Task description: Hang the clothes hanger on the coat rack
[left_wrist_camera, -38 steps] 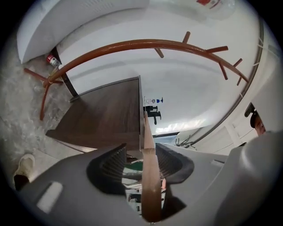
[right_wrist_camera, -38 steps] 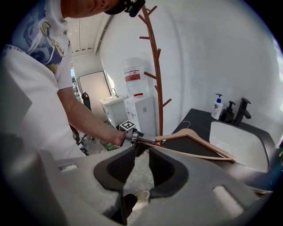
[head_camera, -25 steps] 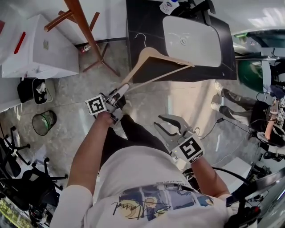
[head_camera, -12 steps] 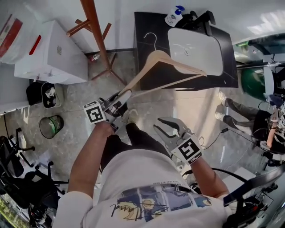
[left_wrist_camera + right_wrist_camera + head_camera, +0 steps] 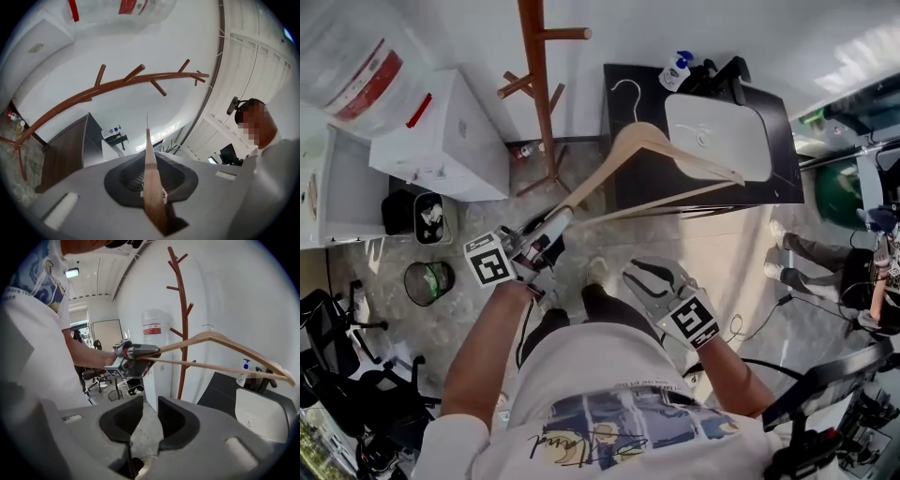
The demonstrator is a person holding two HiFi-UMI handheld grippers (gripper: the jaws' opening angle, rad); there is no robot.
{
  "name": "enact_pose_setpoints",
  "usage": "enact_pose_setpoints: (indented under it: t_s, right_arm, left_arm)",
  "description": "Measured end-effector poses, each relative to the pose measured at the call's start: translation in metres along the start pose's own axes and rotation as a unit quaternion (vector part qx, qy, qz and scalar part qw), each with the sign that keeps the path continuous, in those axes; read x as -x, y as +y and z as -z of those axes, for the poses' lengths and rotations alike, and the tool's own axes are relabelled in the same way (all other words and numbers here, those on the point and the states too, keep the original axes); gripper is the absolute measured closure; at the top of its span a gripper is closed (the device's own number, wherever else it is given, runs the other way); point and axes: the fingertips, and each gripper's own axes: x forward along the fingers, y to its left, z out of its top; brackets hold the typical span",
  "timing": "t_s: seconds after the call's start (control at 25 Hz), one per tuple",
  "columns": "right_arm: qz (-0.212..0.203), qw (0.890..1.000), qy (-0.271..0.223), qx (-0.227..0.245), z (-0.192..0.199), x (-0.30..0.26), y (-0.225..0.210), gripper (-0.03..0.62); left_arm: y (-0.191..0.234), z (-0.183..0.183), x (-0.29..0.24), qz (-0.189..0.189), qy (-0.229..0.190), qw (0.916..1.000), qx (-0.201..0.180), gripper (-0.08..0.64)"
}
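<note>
A pale wooden clothes hanger (image 5: 649,141) with a metal hook (image 5: 626,89) is held up in the air, its hook to the right of the coat rack. My left gripper (image 5: 557,218) is shut on the hanger's left arm end. In the left gripper view the hanger (image 5: 150,159) runs edge-on between the pads, with the brown coat rack (image 5: 117,84) arching beyond. The rack's pole and pegs (image 5: 534,66) stand by the wall. My right gripper (image 5: 654,274) hangs open and empty, lower and to the right. It looks at the hanger (image 5: 225,341), the rack (image 5: 183,319) and the left gripper (image 5: 140,352).
A white cabinet (image 5: 441,131) with a water jug (image 5: 356,66) stands left of the rack. A black counter (image 5: 628,178) with a white sink (image 5: 717,136) and a spray bottle (image 5: 677,70) is on the right. A bin (image 5: 427,281) and office chairs (image 5: 337,375) are at the left. Another person (image 5: 255,126) stands nearby.
The left gripper has lifted the hanger higher, beside the coat rack. The head view has tilted up, so the rack's pegs now show. The right gripper has shifted a little.
</note>
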Motion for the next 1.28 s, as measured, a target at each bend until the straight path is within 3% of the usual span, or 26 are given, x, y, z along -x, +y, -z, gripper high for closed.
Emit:
enact_pose_setpoints:
  t_s: [0.16,0.68,1.0,1.28]
  right_arm:
    - [0.002,1.000,-0.006,0.008,-0.009,-0.005,0.009,0.492]
    - [0.016,0.999,-0.031,0.021,-0.031,-0.018,0.040,0.492]
    - [0.015,0.999,-0.035,0.015,-0.034,-0.020,0.054,0.492]
    - [0.016,0.999,-0.047,0.016,-0.049,-0.028,0.045,0.492]
  left_arm:
    - [-0.024,-0.019,0.013,-0.003,-0.019,0.9998,-0.001,0.502]
    - [-0.118,-0.075,0.042,0.031,-0.017,0.9962,-0.080,0.502]
    - [-0.180,-0.109,0.040,0.057,-0.025,0.9925,-0.105,0.502]
    - [-0.199,-0.155,0.031,0.069,-0.053,0.9906,-0.106,0.502]
